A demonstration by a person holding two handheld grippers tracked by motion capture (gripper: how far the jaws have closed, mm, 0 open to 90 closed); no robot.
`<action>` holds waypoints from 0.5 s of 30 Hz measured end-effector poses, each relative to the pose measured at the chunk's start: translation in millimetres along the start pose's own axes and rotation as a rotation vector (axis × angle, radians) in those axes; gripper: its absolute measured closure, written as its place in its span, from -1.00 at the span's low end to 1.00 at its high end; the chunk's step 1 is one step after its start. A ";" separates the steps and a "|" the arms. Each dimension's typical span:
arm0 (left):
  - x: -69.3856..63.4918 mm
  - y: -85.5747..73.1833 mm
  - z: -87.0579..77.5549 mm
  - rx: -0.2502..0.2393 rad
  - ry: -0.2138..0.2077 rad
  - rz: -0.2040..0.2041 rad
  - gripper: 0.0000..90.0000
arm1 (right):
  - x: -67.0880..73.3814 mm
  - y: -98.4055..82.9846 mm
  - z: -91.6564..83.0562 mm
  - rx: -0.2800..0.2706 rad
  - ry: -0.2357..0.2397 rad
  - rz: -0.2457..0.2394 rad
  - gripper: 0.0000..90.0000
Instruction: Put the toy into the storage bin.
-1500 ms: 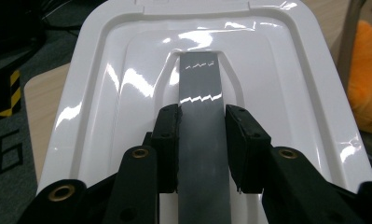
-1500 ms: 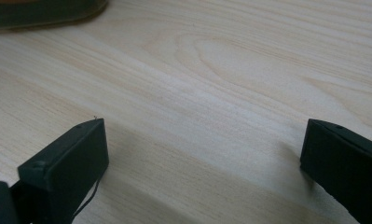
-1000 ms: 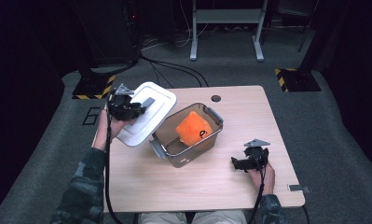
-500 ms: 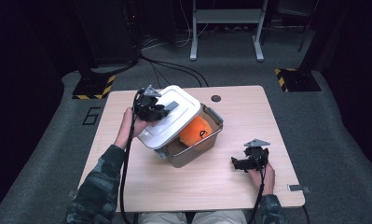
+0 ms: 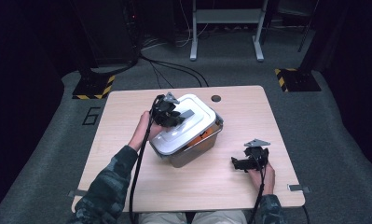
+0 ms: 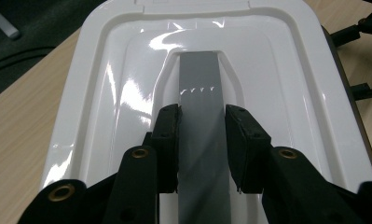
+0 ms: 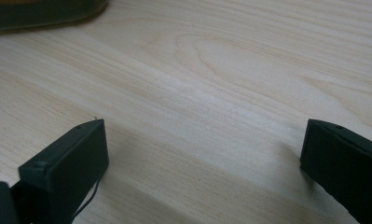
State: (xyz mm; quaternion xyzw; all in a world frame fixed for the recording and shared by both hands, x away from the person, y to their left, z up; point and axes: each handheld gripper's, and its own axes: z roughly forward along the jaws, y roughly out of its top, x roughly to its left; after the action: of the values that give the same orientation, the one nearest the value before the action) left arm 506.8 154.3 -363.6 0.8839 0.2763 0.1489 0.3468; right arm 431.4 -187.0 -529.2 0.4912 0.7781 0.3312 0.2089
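high view: the left claw [image 5: 170, 113] clamps the grey handle [image 5: 187, 113] of the white lid [image 5: 188, 125], which sits on the box [image 5: 195, 149] under the claw, with a bit of orange [image 5: 203, 136] showing below the lid's rim. the right claw [image 5: 245, 161] lies on the table [image 5: 249, 112], right of the box and well apart from it.

left gripper view: the pads [image 6: 167, 140] press both sides of the handle [image 6: 200, 93]; the lid [image 6: 113, 93] spreads out ahead of the claw [image 6: 202, 140].

right gripper view: the right claw [image 7: 202, 154] is spread wide, bare table [image 7: 230, 70] between its jaws.
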 end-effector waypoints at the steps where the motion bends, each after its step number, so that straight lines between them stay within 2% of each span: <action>1: -1.1 0.4 2.6 0.002 -0.015 -0.005 0.47 | 0.0 0.0 0.0 0.000 0.000 0.000 -1.00; 8: -8.8 4.6 14.6 0.016 -0.059 0.030 0.47 | 0.0 0.0 0.0 0.000 0.000 0.000 -1.00; 13: -10.5 3.9 21.4 0.024 -0.072 0.040 0.47 | -0.2 -0.1 -0.1 0.001 0.002 -0.003 -1.00; 15: -10.2 3.0 22.0 0.018 -0.078 0.031 0.47 | -0.2 -0.1 -0.1 0.001 0.002 -0.003 -1.00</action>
State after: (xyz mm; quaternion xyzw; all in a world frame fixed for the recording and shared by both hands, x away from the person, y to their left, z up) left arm 509.8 134.8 -377.9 0.8962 0.2500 0.1173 0.3472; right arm 431.4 -187.2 -529.1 0.4900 0.7790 0.3310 0.2084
